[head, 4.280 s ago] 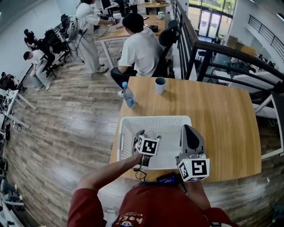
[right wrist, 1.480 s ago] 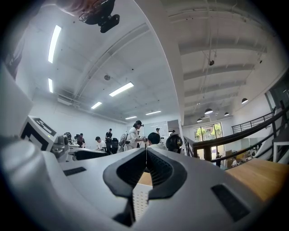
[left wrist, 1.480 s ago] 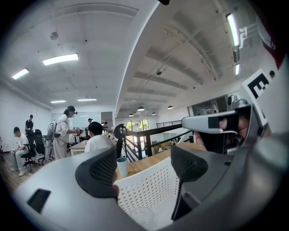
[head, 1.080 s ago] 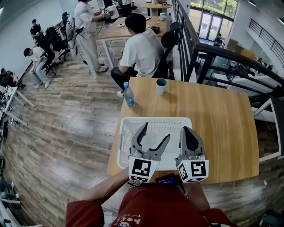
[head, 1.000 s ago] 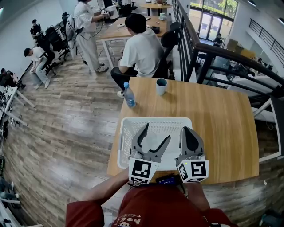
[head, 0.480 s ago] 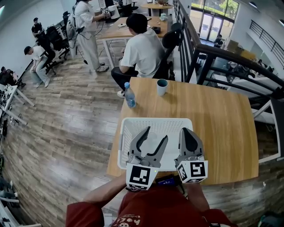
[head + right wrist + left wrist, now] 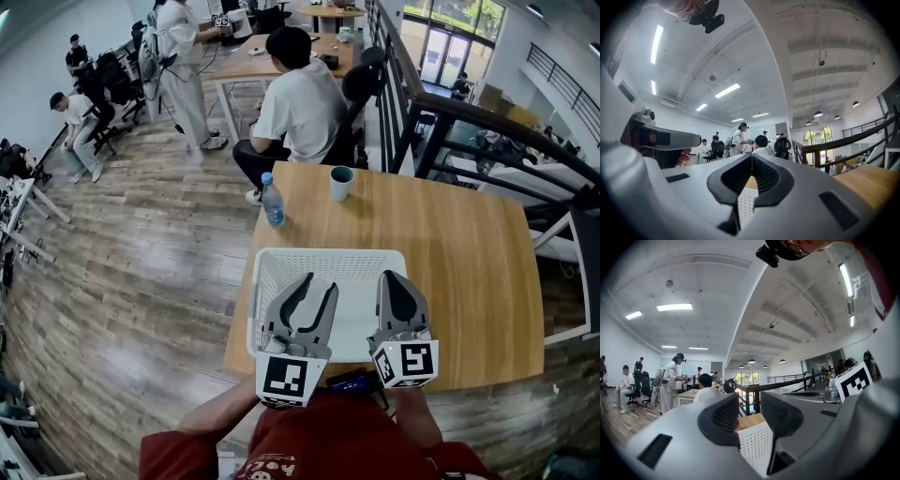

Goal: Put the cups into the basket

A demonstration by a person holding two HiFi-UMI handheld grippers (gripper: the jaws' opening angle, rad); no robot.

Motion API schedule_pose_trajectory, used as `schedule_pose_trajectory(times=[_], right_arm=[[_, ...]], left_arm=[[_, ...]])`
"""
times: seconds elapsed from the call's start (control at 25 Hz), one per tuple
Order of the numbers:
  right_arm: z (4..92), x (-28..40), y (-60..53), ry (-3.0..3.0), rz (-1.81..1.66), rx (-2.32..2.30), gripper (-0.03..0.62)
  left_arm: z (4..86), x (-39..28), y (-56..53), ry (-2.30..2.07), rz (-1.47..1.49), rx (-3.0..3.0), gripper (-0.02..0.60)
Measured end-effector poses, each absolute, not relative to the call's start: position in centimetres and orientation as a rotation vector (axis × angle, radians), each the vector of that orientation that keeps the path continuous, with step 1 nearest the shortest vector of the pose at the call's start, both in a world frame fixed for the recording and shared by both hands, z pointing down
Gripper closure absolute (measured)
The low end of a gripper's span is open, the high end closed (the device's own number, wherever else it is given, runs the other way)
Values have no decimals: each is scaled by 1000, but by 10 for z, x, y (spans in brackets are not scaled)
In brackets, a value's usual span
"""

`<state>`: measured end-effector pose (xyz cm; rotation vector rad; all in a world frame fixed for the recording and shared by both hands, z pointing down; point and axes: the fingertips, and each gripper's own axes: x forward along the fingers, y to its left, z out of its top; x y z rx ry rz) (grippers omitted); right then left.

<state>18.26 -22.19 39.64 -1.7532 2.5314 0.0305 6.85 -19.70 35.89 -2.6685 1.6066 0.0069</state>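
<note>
A teal cup stands upright at the far side of the wooden table. The white perforated basket sits at the near edge, and I see nothing in it. My left gripper hovers over the basket's left half. Its jaws have just been closing; a narrow gap remains with nothing in it. In the left gripper view the gripper looks over the basket. My right gripper is shut and empty over the basket's right rim, its pads meeting above the basket.
A clear water bottle with a blue cap stands near the table's far left corner. A person in a white shirt sits just beyond the table. A black railing runs behind it at the right.
The left gripper's jaws have narrowed from wide open to a small gap, and the gripper has drawn back a little toward me. The right gripper has stayed put.
</note>
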Motion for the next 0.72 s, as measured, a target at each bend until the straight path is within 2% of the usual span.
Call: schedule_pose_trajectory(times=[0.28,0.6,0.72], right_arm=[[398,182,-219,2545,46,-1750,583],[399,181,-219,2556,43,-1747,583],[397,178,-219,2562,43,-1741,584]], left_arm=[[365,56,-192,1671,22,-2662,527],[368,31,-198,1783,94,-2657,574],[369,26,-198,1791,80,-2645,574]])
